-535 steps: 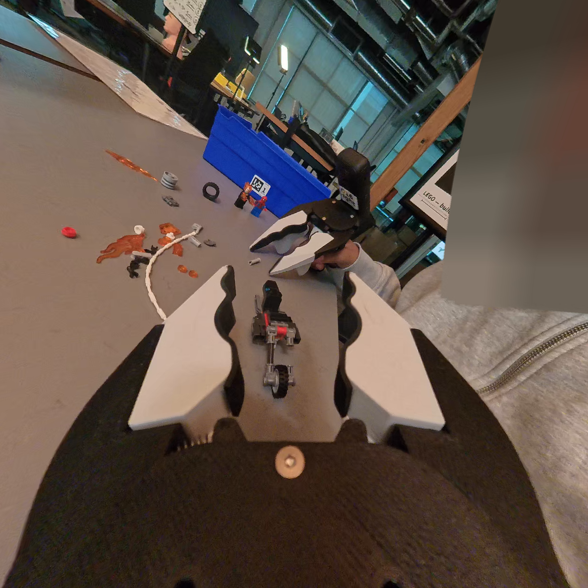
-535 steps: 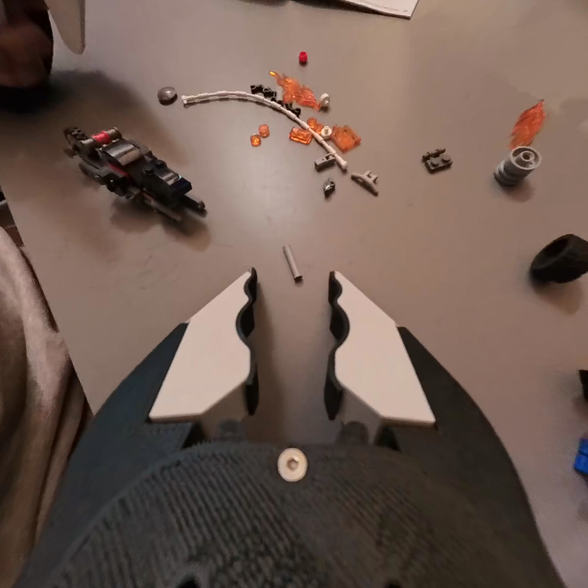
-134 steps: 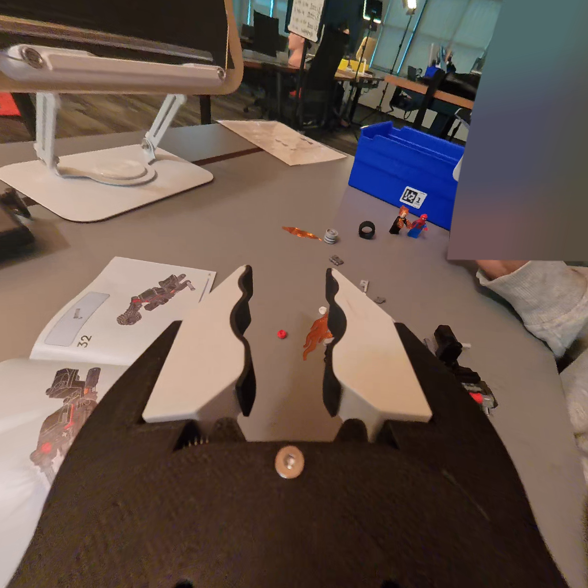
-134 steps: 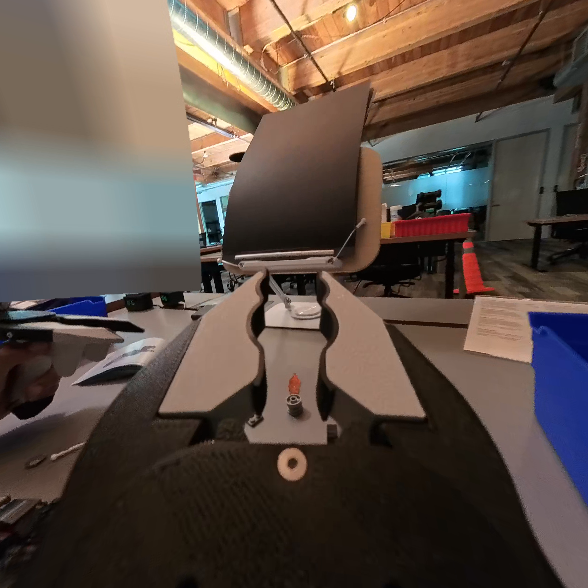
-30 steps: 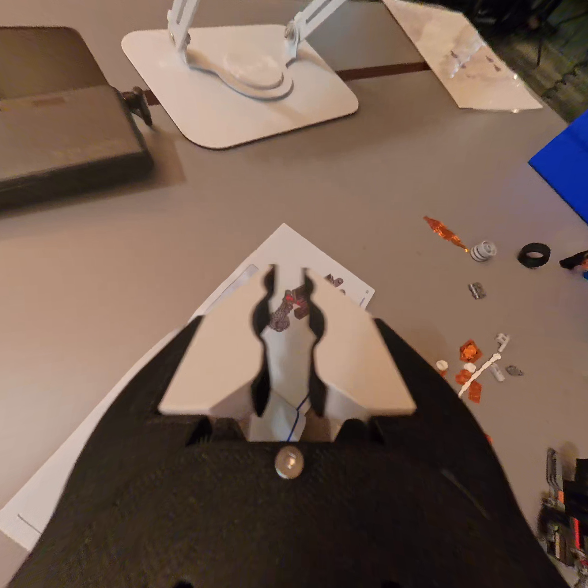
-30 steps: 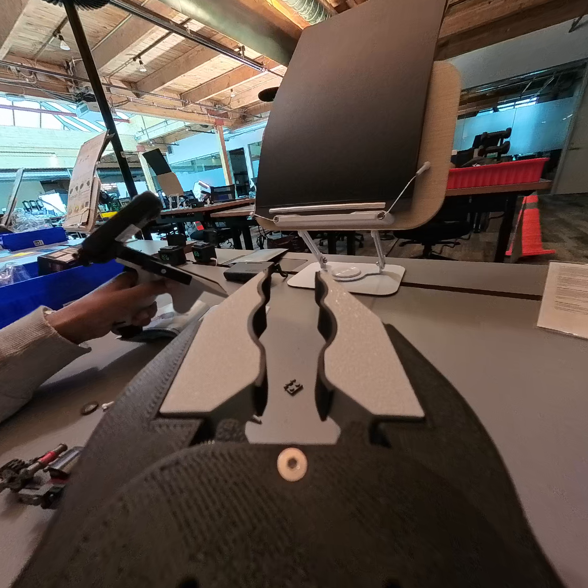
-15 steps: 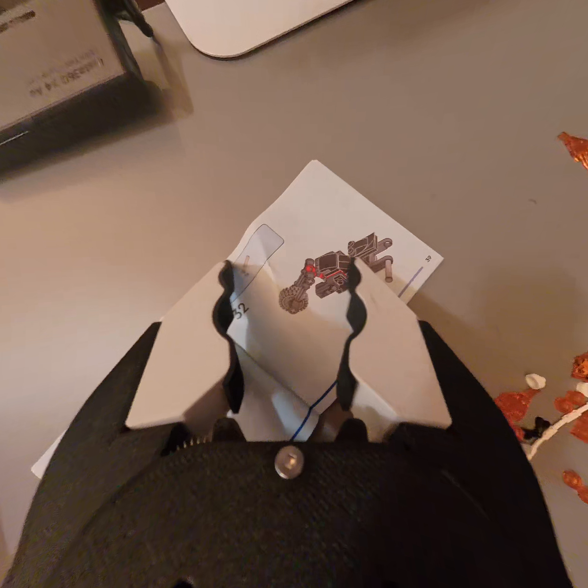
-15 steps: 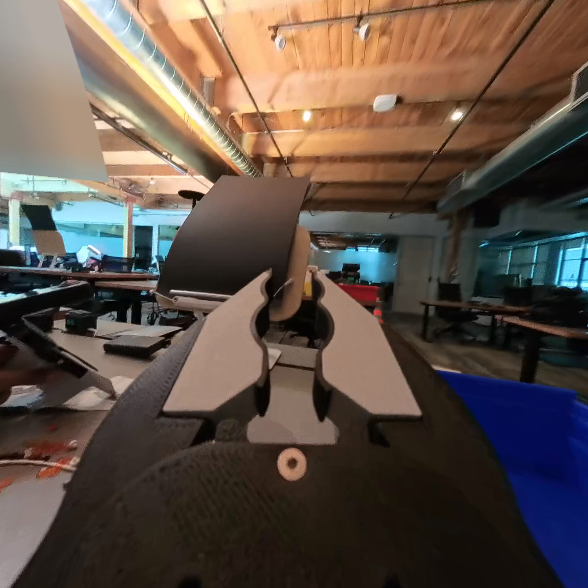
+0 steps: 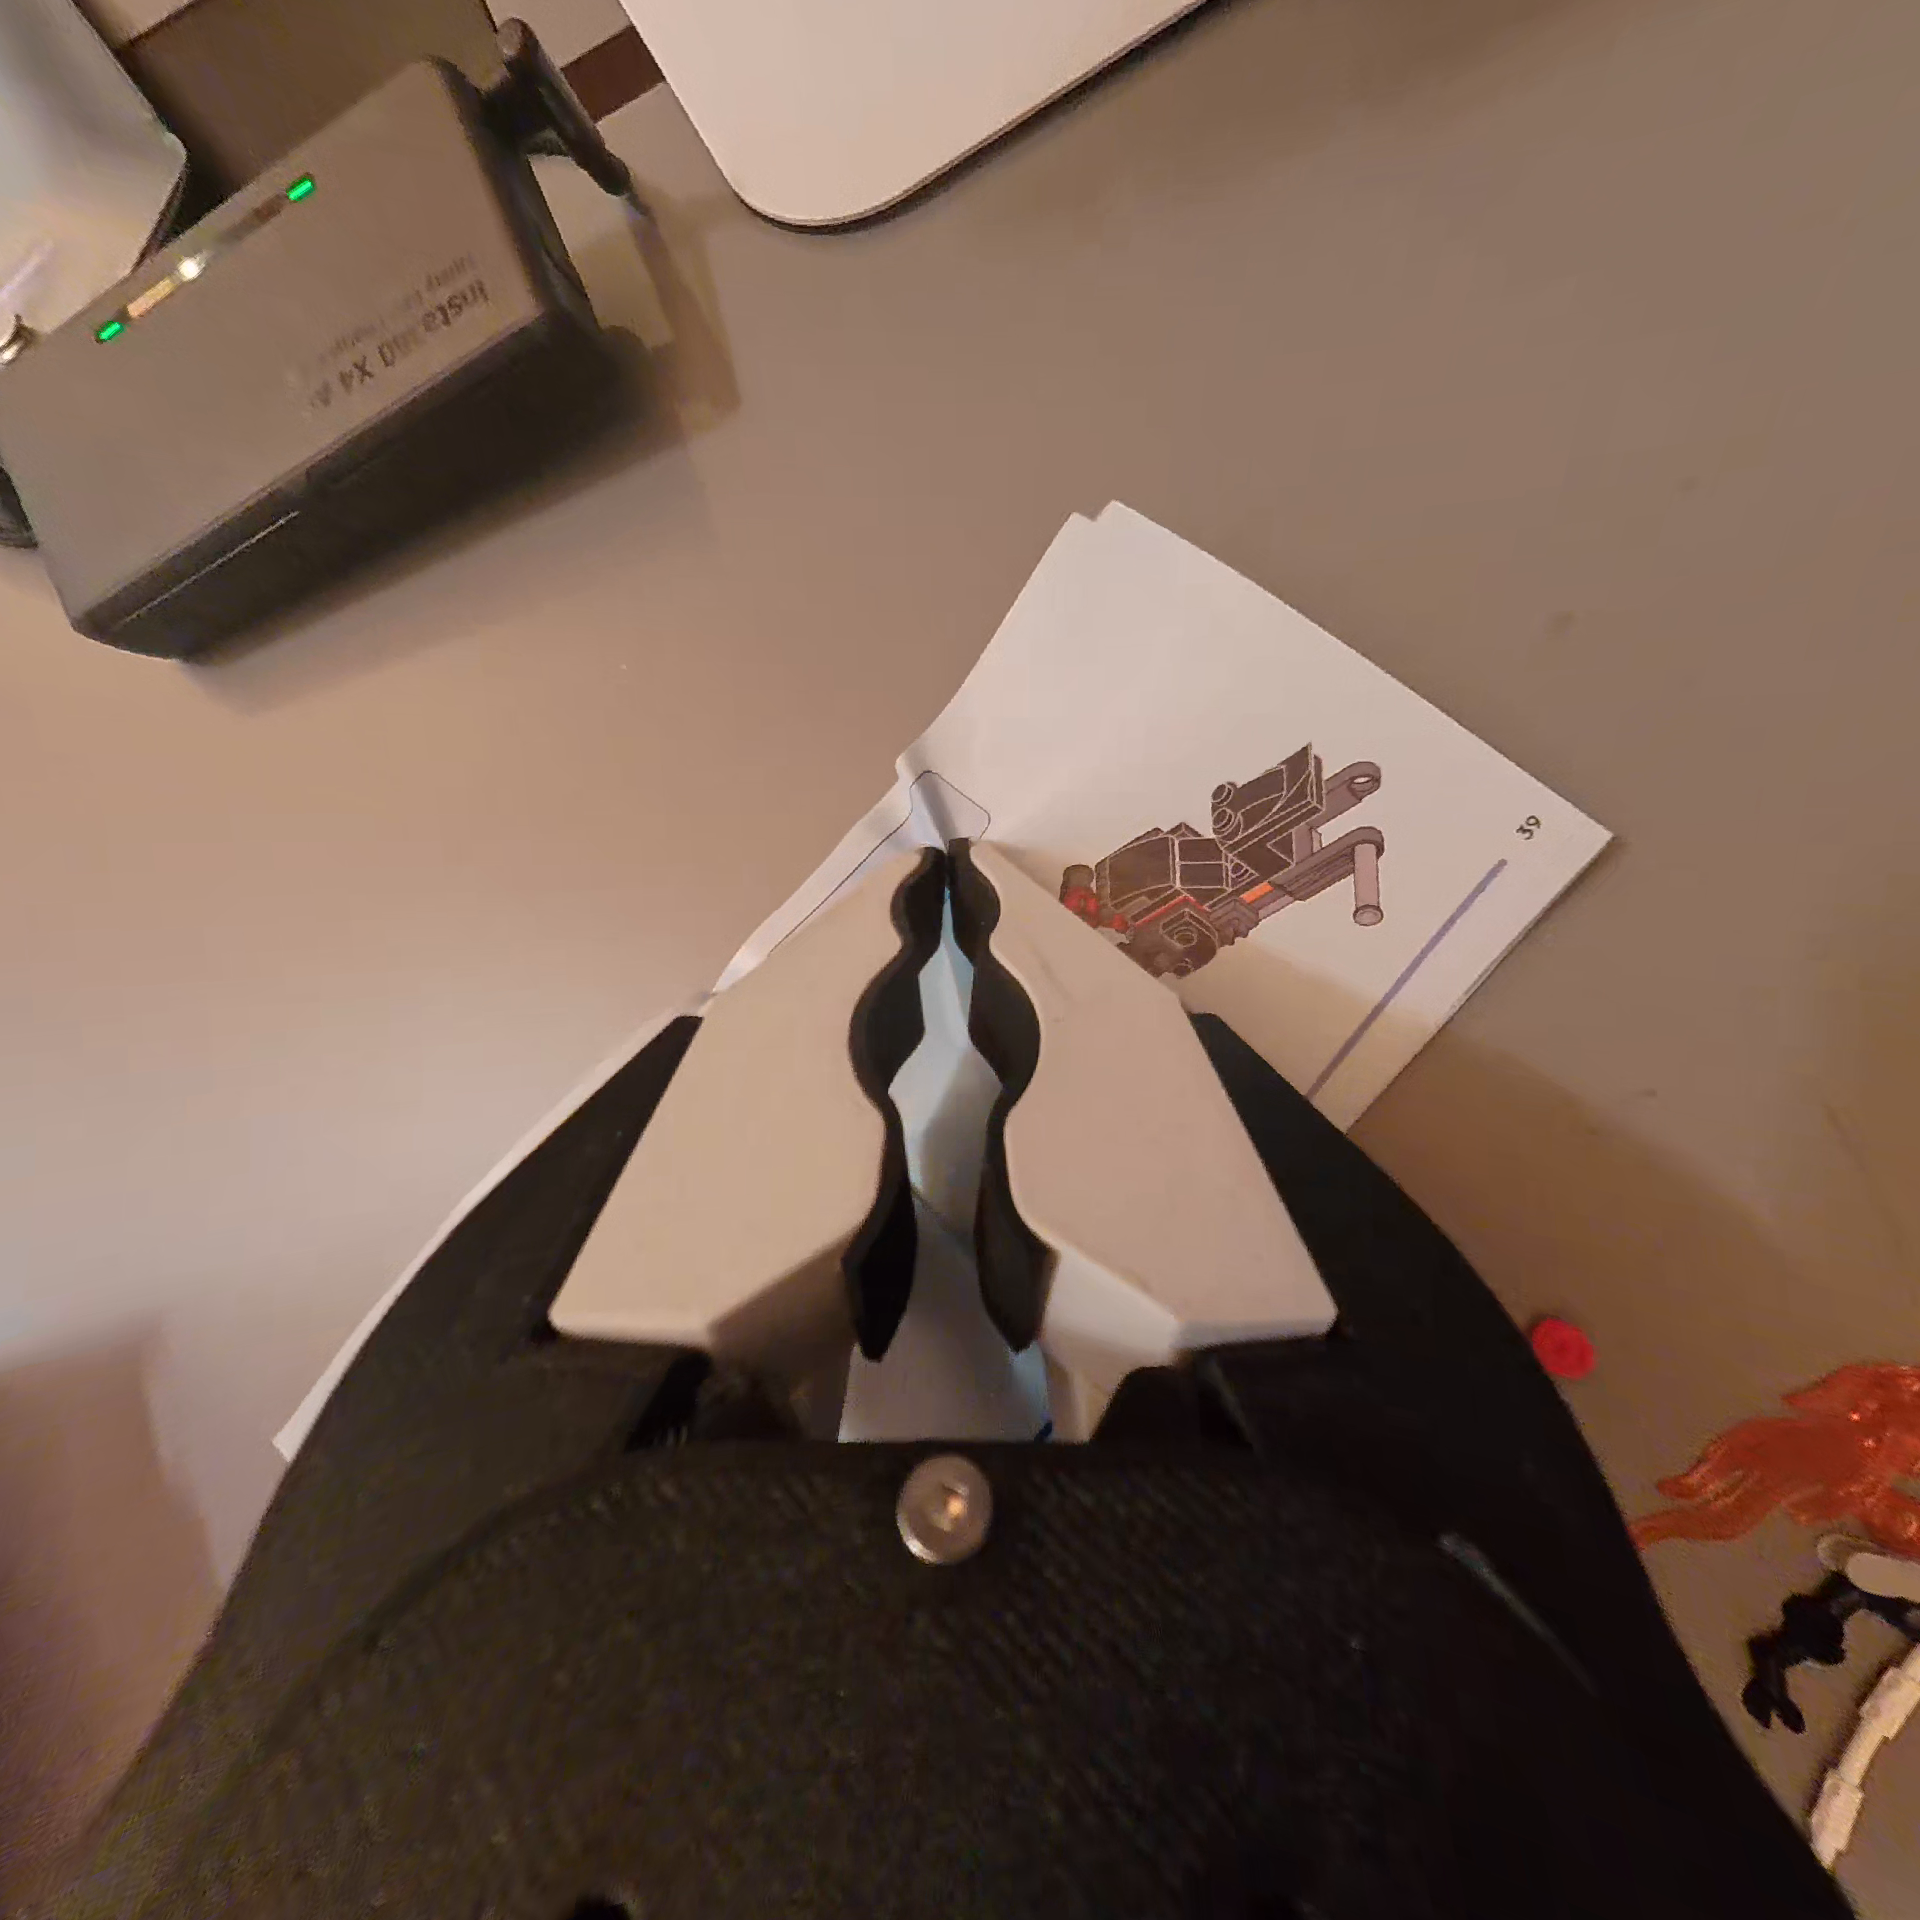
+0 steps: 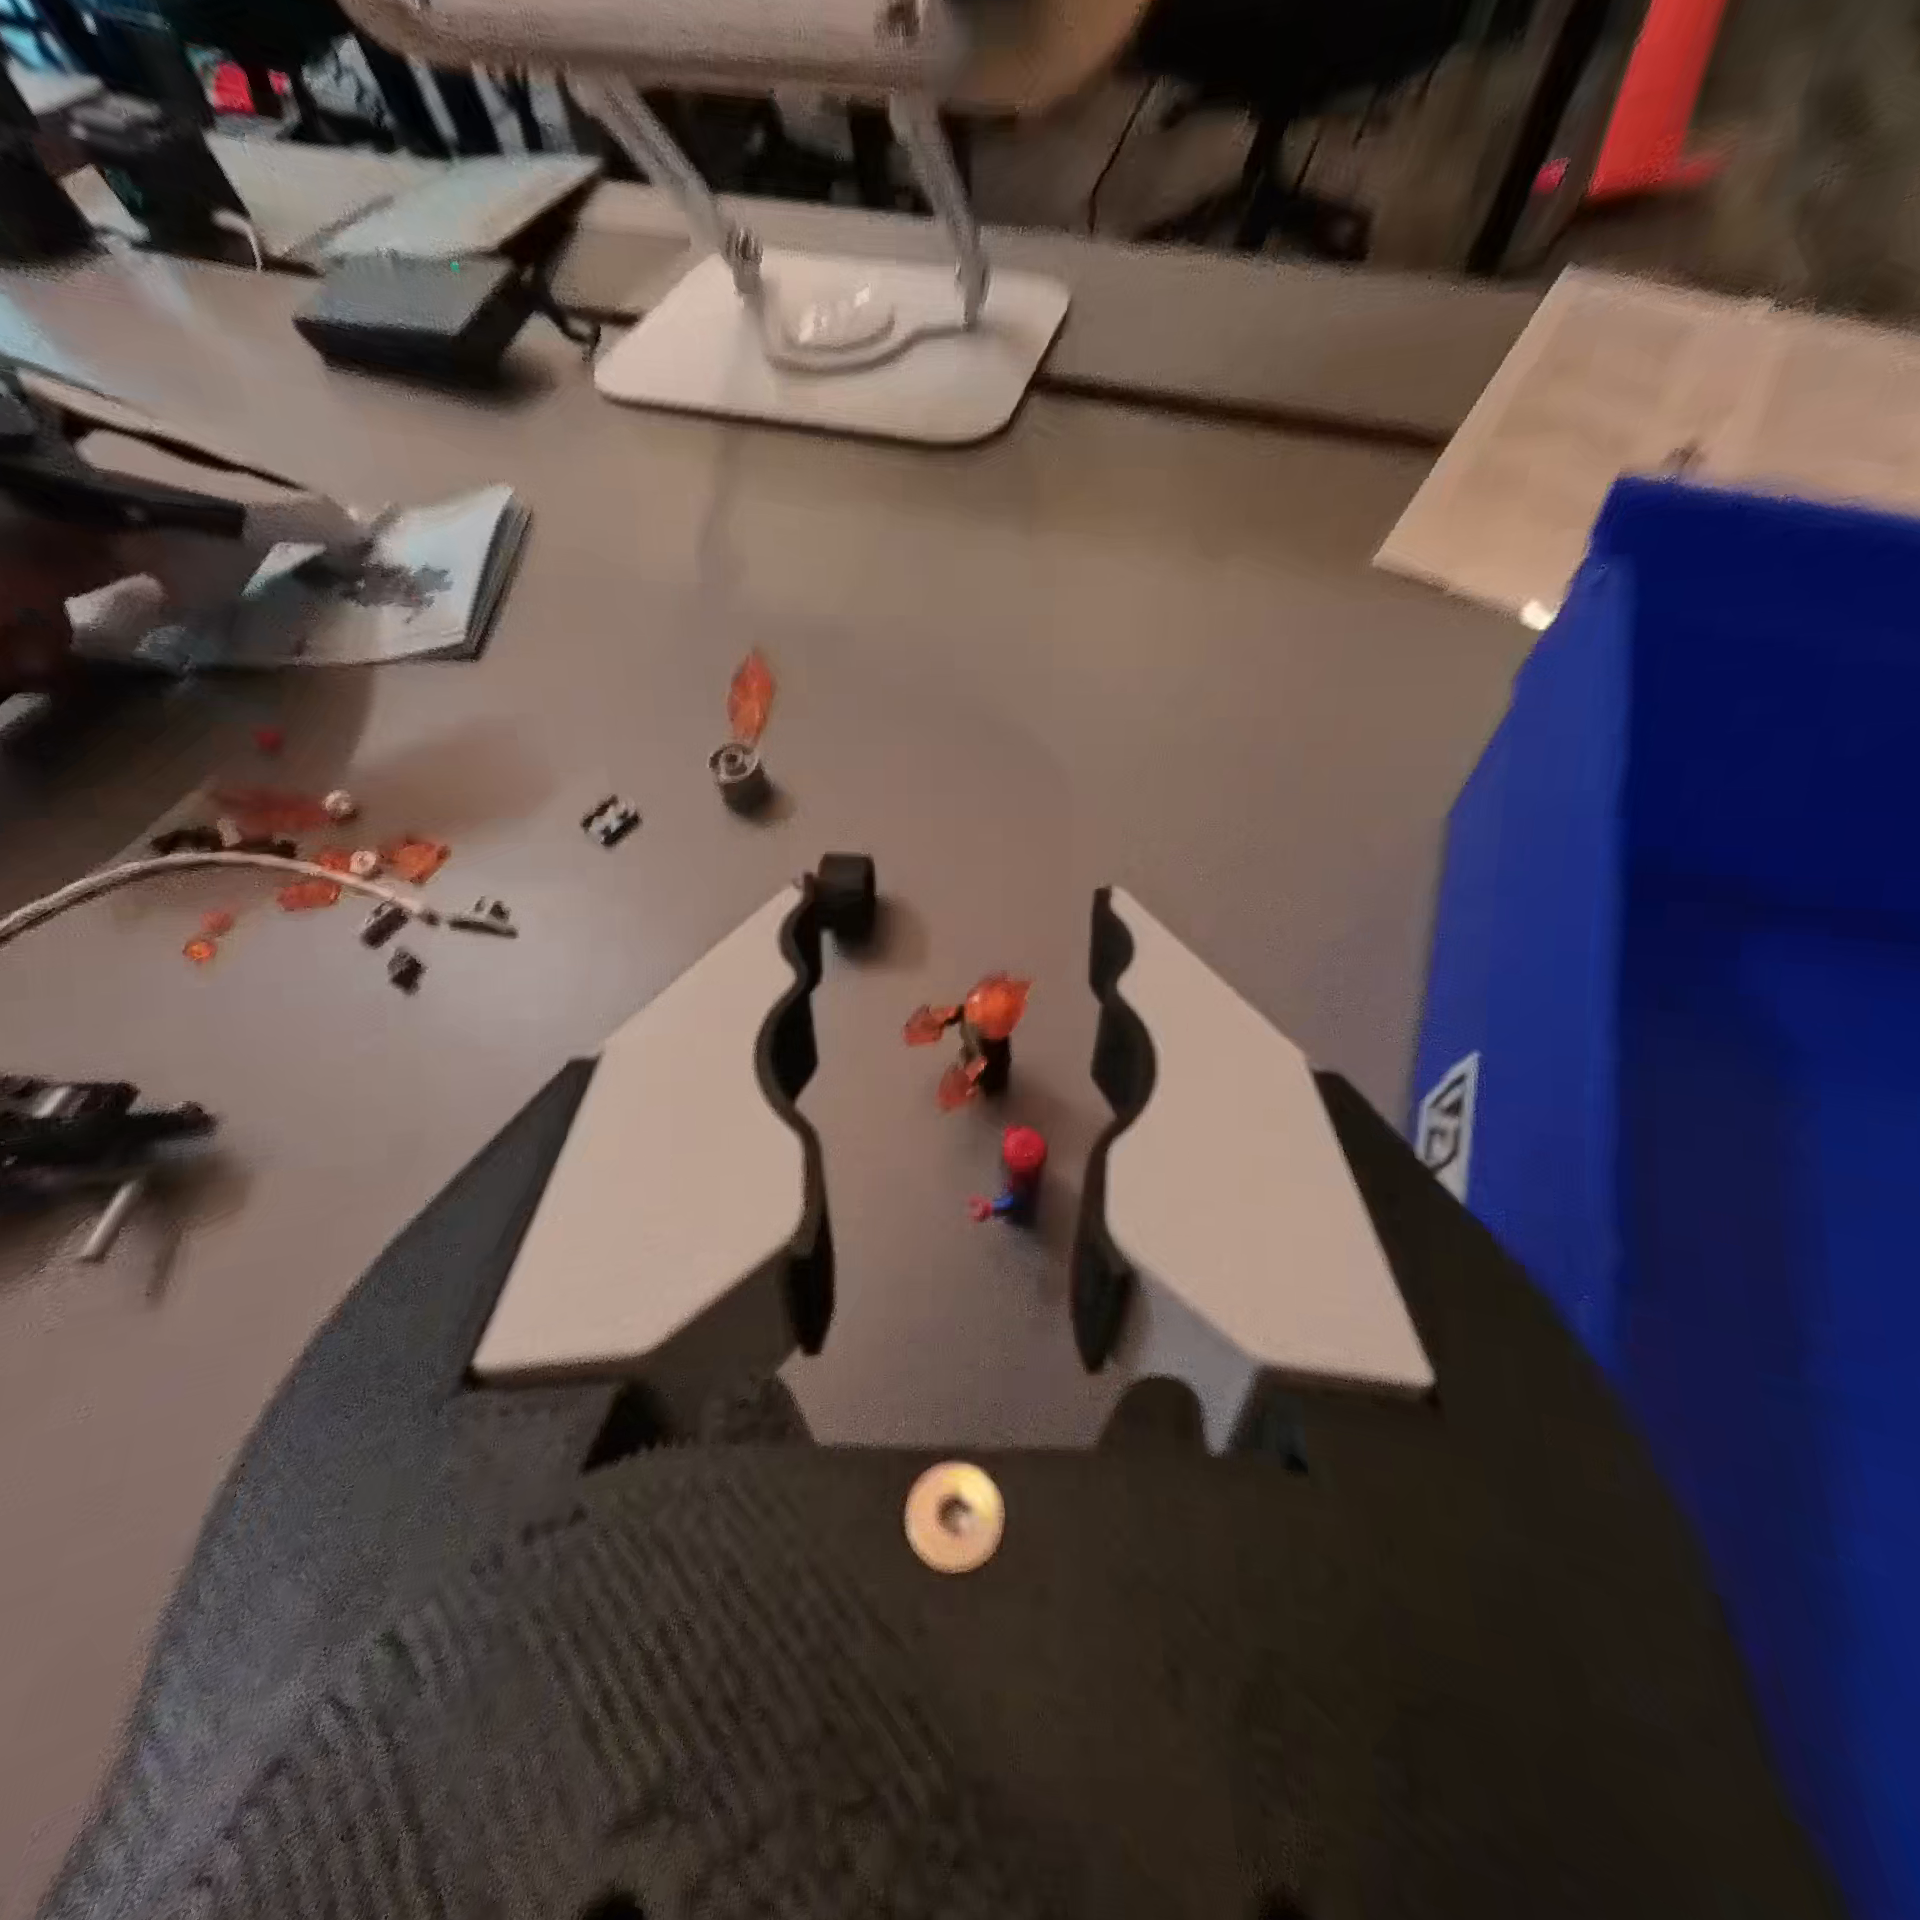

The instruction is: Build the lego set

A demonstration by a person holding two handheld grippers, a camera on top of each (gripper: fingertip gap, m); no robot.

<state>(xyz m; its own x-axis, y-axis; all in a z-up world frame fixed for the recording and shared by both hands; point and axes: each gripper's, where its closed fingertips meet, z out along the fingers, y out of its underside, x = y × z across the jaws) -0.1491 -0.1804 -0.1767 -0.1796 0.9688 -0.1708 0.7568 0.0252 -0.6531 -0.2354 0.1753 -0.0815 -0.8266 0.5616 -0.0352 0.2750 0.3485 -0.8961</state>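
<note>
The left gripper (image 9: 948,854) has its jaws pinched on a page of the instruction booklet (image 9: 1226,717), which lies on the desk (image 9: 1351,364). Orange flame pieces (image 10: 312,852) are scattered mid-desk. The right gripper (image 10: 948,914) hovers with jaws wide apart and empty above two minifigures (image 10: 987,1039), beside the blue bin (image 10: 1714,935).

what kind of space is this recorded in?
Likely a shared office or workshop: a grey worktable strewn with small Lego pieces, a blue plastic bin, and more desks blurred behind the white monitor stand.
</note>
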